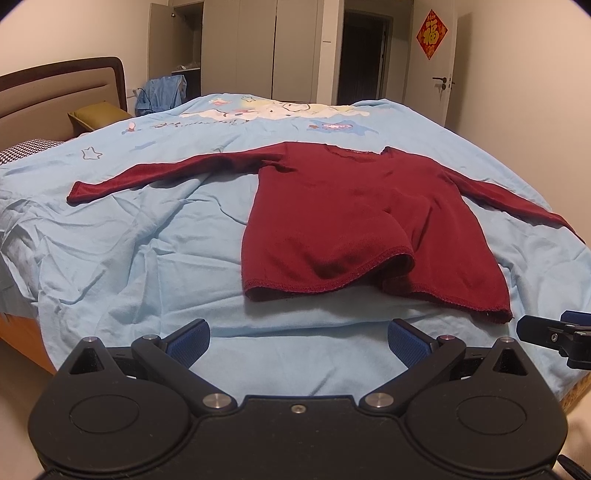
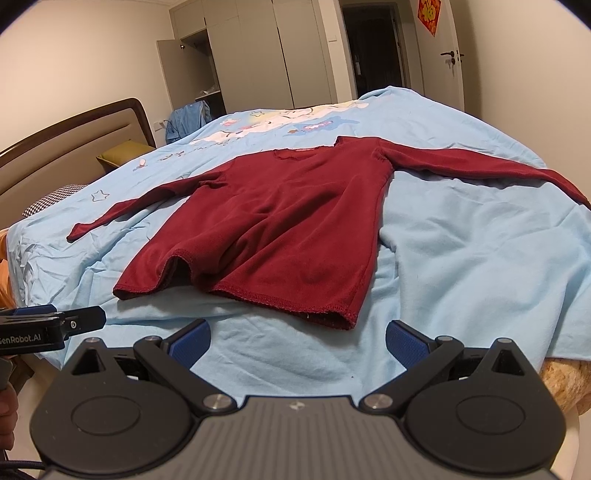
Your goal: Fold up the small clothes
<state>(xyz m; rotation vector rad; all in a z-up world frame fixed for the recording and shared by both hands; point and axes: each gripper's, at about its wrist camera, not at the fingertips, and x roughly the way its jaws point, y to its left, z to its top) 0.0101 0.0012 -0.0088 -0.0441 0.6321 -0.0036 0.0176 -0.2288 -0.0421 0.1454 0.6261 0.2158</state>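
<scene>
- Since nothing is folded yet, the red top (image 1: 354,206) lies flat, sleeves spread, on the blue sheet (image 1: 147,240)
- My left gripper (image 1: 298,341) and right gripper (image 2: 297,341) hover spread wide, empty, just short of its hem, ready to pinch

A home bedroom: a wide bed (image 1: 110,258) under a pale blue cartoon-print sheet (image 1: 266,110), a padded headboard (image 1: 55,96) at its left, tall built-in wardrobes (image 1: 240,48) on the far wall, and a red paper door charm (image 1: 431,34) beside a white door (image 1: 443,74).
</scene>
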